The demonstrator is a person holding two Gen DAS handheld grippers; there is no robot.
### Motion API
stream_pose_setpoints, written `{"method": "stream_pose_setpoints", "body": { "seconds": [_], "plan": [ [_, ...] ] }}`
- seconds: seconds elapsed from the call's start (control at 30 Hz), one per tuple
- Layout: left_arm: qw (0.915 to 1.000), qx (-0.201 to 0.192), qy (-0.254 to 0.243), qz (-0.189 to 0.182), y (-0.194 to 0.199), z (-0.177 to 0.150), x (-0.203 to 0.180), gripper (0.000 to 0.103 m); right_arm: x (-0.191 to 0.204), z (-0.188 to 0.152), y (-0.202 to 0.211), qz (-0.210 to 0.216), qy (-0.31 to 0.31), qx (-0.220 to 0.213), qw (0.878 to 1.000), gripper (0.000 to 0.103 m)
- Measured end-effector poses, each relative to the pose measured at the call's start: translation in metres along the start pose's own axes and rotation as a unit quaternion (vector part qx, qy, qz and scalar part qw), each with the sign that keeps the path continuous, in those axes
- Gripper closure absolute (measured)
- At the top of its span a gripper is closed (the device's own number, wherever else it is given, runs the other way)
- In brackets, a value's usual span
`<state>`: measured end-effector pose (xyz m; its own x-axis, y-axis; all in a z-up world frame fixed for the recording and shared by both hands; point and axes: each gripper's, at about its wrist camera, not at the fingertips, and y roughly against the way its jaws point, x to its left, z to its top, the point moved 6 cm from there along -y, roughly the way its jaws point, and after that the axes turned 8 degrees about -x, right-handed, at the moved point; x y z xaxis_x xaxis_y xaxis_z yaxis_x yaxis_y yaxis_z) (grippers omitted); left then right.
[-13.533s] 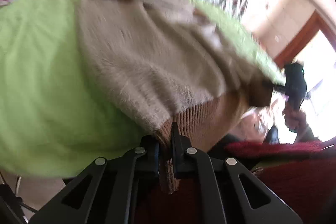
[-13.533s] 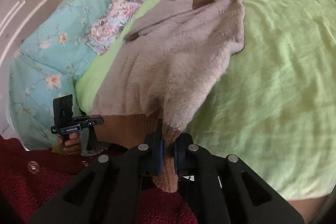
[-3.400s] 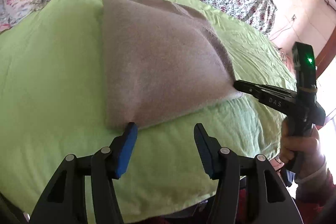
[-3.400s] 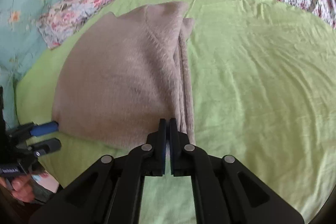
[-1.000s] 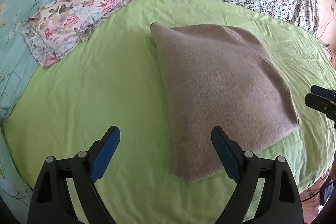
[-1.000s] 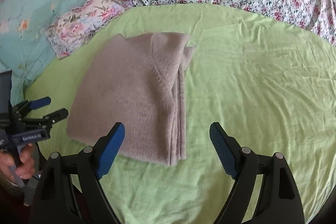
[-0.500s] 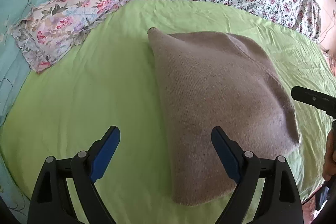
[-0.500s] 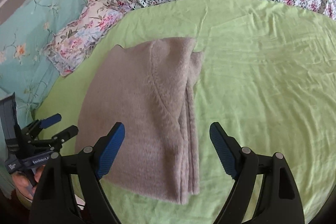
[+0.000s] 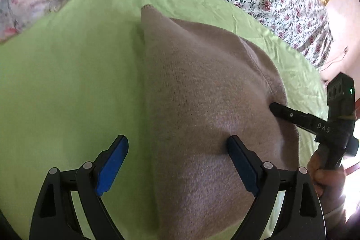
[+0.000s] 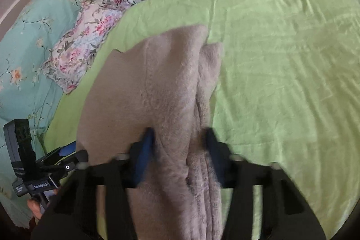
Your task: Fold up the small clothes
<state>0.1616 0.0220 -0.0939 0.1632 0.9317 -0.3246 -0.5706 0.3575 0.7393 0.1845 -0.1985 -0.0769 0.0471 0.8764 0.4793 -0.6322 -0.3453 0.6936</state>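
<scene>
"DAS" on the right hand-held gripper

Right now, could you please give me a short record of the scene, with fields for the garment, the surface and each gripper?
garment: beige sweater, folded, lying flat
surface: green sheet on a bed
left gripper: open, straddling the sweater's near left edge
right gripper: jaws just been closing, sweater's layered edge between them; contact blurred
nearby: floral pillow

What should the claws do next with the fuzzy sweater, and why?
Probably the left claw should close on the near edge of the sweater. It stands wide open, one finger on the sweater and one over the green sheet. The right claw has just been closing, with the layered side fold between its fingers. With both edges held, the next fold could be lifted.
</scene>
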Motion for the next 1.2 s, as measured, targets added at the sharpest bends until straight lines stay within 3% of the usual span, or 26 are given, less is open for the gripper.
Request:
{"method": "stream_pose_setpoints", "body": {
  "seconds": [0.1, 0.2, 0.33, 0.43, 0.53, 0.63, 0.7, 0.8, 0.9, 0.97, 1.2],
  "plan": [
    [0.9998, 0.005, 0.001, -0.018, 0.002, 0.007, -0.012, 0.027, 0.005, 0.01, 0.012, 0.004, 0.015, -0.019, 1.0, 0.081],
    [0.9996, -0.001, -0.026, -0.006, 0.001, 0.015, -0.028, 0.027, 0.007, 0.025, 0.023, 0.007, 0.033, -0.031, 0.999, 0.083],
    [0.9996, 0.016, -0.018, -0.015, -0.016, 0.005, -0.035, 0.024, -0.014, 0.013, -0.006, -0.035, 0.045, -0.006, 0.998, 0.083],
    [0.9997, 0.015, -0.006, -0.016, -0.02, 0.002, -0.031, 0.02, -0.023, 0.009, -0.009, -0.023, 0.019, -0.014, 0.999, 0.078],
    [0.9997, 0.016, 0.0, -0.017, -0.021, 0.004, -0.03, 0.02, -0.019, 0.013, 0.0, -0.04, 0.025, -0.016, 0.999, 0.068],
    [0.9999, 0.01, -0.004, -0.01, -0.02, 0.006, -0.031, 0.02, 0.002, 0.018, 0.026, -0.067, 0.053, -0.041, 0.995, 0.067],
    [0.9999, 0.008, -0.004, -0.007, -0.019, 0.006, -0.031, 0.02, 0.026, 0.017, 0.048, -0.04, 0.067, -0.073, 0.994, 0.067],
    [0.9999, 0.009, -0.004, -0.005, -0.017, 0.007, -0.031, 0.02, 0.045, -0.001, 0.046, -0.006, 0.089, -0.048, 0.995, 0.067],
    [0.9998, 0.015, -0.006, -0.01, -0.014, 0.003, -0.028, 0.02, 0.021, -0.026, 0.013, -0.044, 0.095, -0.001, 0.994, 0.067],
    [0.9998, 0.016, -0.013, -0.003, -0.008, -0.004, -0.027, 0.018, 0.011, -0.025, 0.015, -0.019, 0.067, -0.01, 0.997, 0.067],
    [0.9991, 0.027, -0.02, 0.025, 0.01, -0.035, -0.018, 0.016, 0.014, -0.04, 0.036, -0.076, 0.107, -0.006, 0.991, 0.066]
  ]
}}
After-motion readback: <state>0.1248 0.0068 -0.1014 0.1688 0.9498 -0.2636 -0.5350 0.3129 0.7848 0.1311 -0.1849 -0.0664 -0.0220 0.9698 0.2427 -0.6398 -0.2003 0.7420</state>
